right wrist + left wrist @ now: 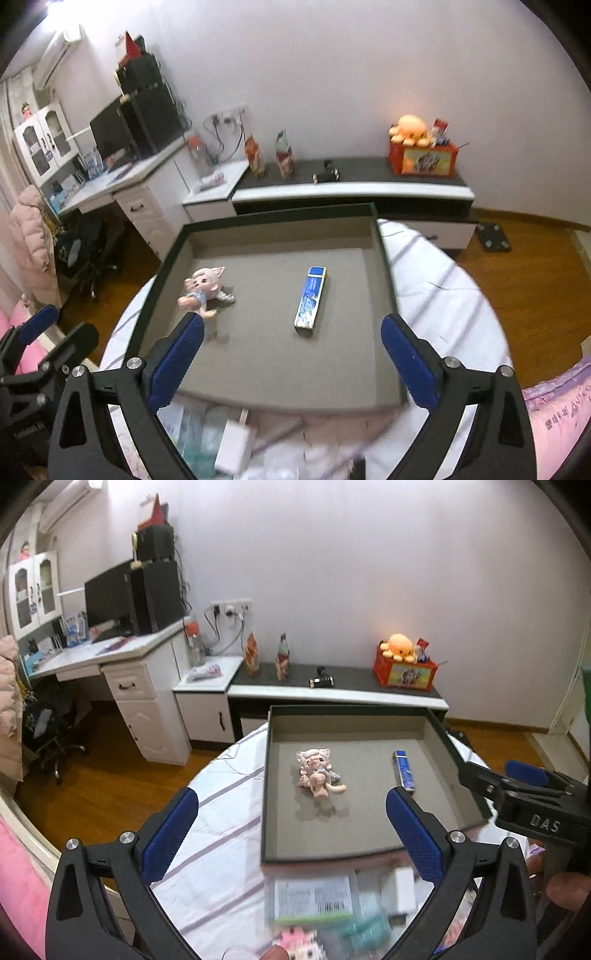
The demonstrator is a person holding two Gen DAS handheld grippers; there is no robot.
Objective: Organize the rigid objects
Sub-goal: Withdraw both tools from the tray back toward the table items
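While both claws hung above the tray (384,258), I saw the left gripper (291,834) spread wide, nothing between its blue pads (413,834); the right gripper (291,362) stood equally apart and empty; the figurine (318,773) lay left of centre on the tray floor; the blue lighter (310,301) lay well apart, to its right.

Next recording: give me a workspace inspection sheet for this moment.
Surface: round table, striped white cloth.
Job's things: tray holds a figurine lying at left and a blue box at right, apart.
Clutter: blurred packets on the table in front of the tray.
Grippers: left claw open, empty; right claw open, empty.
Cables: plugged into wall sockets.
Surroundings: desk with monitor, low cabinet, orange plush.
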